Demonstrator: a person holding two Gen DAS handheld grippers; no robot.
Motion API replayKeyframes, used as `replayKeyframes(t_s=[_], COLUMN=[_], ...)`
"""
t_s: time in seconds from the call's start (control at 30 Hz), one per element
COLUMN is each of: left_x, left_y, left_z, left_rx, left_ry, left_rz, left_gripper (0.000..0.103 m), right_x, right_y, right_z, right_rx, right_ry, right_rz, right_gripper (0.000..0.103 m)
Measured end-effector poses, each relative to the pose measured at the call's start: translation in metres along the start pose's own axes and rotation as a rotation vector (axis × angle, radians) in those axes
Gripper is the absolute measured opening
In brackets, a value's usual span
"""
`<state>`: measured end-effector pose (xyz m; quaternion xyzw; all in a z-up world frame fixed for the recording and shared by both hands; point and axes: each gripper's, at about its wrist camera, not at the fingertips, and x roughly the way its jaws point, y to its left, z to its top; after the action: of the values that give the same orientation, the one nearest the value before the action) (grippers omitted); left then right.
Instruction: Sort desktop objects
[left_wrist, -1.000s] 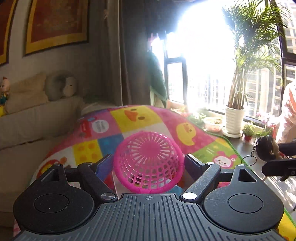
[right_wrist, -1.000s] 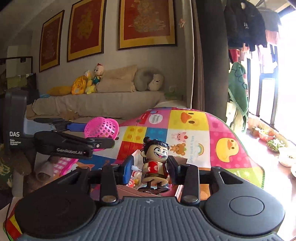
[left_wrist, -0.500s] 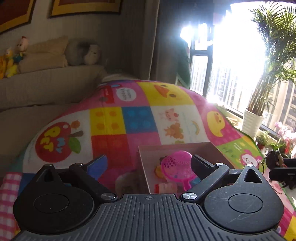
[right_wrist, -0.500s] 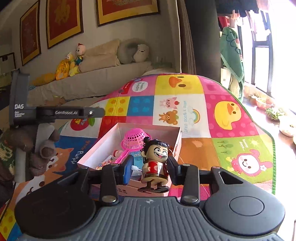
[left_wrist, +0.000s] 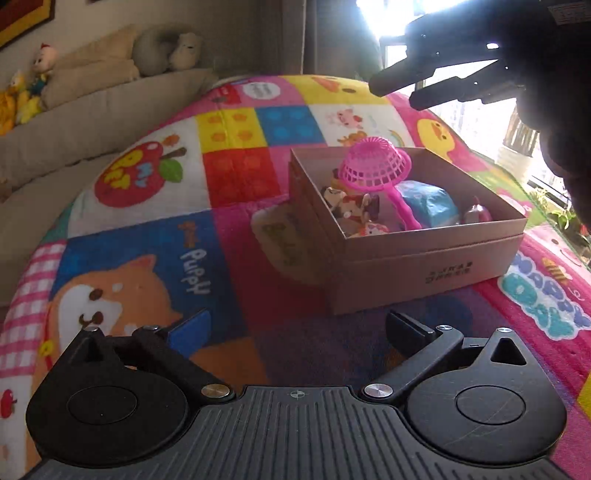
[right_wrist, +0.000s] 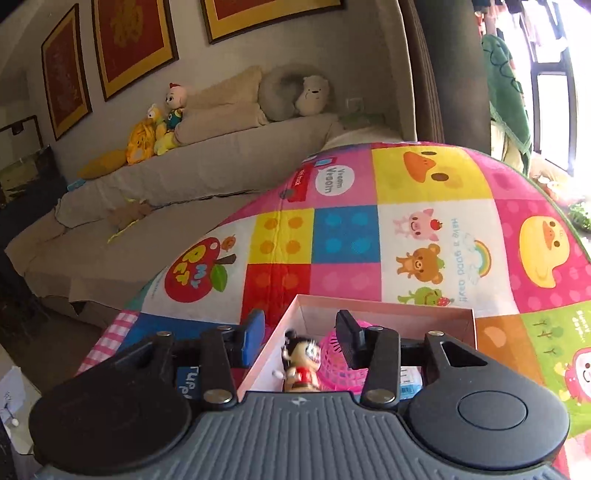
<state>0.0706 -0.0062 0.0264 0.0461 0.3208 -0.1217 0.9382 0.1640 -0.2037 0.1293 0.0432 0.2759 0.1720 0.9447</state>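
Observation:
An open cardboard box (left_wrist: 424, 266) stands on the colourful play mat (left_wrist: 155, 236). Inside, a pink mesh basket (left_wrist: 373, 166) lies tipped over small toy figures and a blue packet (left_wrist: 428, 199). My left gripper (left_wrist: 297, 325) hangs low over the mat in front of the box, its jaws opening wide with nothing between them. My right gripper (right_wrist: 300, 328) is above the box (right_wrist: 388, 306), showing as a dark shape (left_wrist: 393, 94) in the left wrist view. Its jaws are opening, and the red-shirted figurine (right_wrist: 300, 363) sits blurred between them, clear of both pads, beside the basket (right_wrist: 336, 365).
A beige sofa (right_wrist: 192, 173) with plush toys (right_wrist: 162, 129) and cushions runs behind the mat. A bright window and potted plants (left_wrist: 554, 206) lie to the right. Open mat surrounds the box on the left and near sides.
My left gripper let the pink basket go into the box, then sank and drew back. My right gripper carried the figurine over the box and its jaws have parted from it.

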Motion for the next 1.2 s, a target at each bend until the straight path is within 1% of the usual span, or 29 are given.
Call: replayKeyframes(t_s=[0.1,0.17,0.23,0.27,0.33,0.37,0.4,0.5,0.6,0.7,0.77,0.8,0.9,1.1,1.2], left_x=[-0.001,-0.002,-0.004,-0.004,-0.005,-0.007,-0.01,-0.014,-0.014,-0.012,-0.011,-0.011,-0.012,-0.012,-0.012], left_y=[0.004,0.003,0.001,-0.001,-0.004,-0.006,-0.01,-0.024,-0.033,-0.033,-0.035,-0.037,-0.039,-0.038,-0.04], left_z=[-0.008,-0.013,-0.018,-0.021,-0.028,-0.03,-0.034,-0.04,-0.041,-0.042,-0.042,-0.043,-0.044,-0.045,-0.046], left_rx=[-0.015,-0.031,-0.05,-0.064,-0.101,-0.115,-0.114,-0.097,-0.104,-0.135,-0.15,-0.155,-0.157,-0.163,-0.16], left_ry=[0.026,0.043,0.058,0.066,0.09,0.094,0.075,0.074,0.079,0.066,0.053,0.045,0.036,0.035,0.034], left_rz=[0.006,0.009,0.01,0.01,-0.007,-0.012,0.008,0.054,0.128,0.164,0.183,0.196,0.213,0.207,0.21], left_gripper=[0.103,0.103,0.103,0.103,0.103,0.103,0.103,0.103,0.103,0.103,0.103,0.103,0.103,0.103,0.103], right_x=[-0.014,-0.03,-0.052,-0.062,-0.079,-0.086,-0.091,-0.095,-0.084,-0.07,-0.058,-0.054,-0.048,-0.054,-0.055], right_y=[-0.005,-0.007,-0.01,-0.011,-0.011,-0.01,-0.009,-0.004,-0.002,-0.003,-0.003,-0.005,-0.016,-0.007,-0.008], right_z=[-0.006,-0.018,-0.038,-0.05,-0.074,-0.086,-0.098,-0.133,-0.16,-0.176,-0.18,-0.179,-0.176,-0.187,-0.187], right_rx=[0.036,0.034,0.023,0.019,0.007,-0.003,-0.012,-0.034,-0.046,-0.058,-0.078,-0.067,0.012,0.01,0.016], right_ry=[0.0,-0.005,-0.02,-0.026,-0.026,-0.017,-0.007,0.059,0.112,0.15,0.17,0.19,0.181,0.132,0.128], right_rz=[0.014,-0.001,-0.04,-0.058,-0.089,-0.104,-0.115,-0.135,-0.21,-0.249,-0.28,-0.279,-0.271,-0.315,-0.311], right_gripper=[0.053,0.06,0.077,0.081,0.099,0.101,0.103,0.103,0.103,0.103,0.103,0.103,0.103,0.103,0.103])
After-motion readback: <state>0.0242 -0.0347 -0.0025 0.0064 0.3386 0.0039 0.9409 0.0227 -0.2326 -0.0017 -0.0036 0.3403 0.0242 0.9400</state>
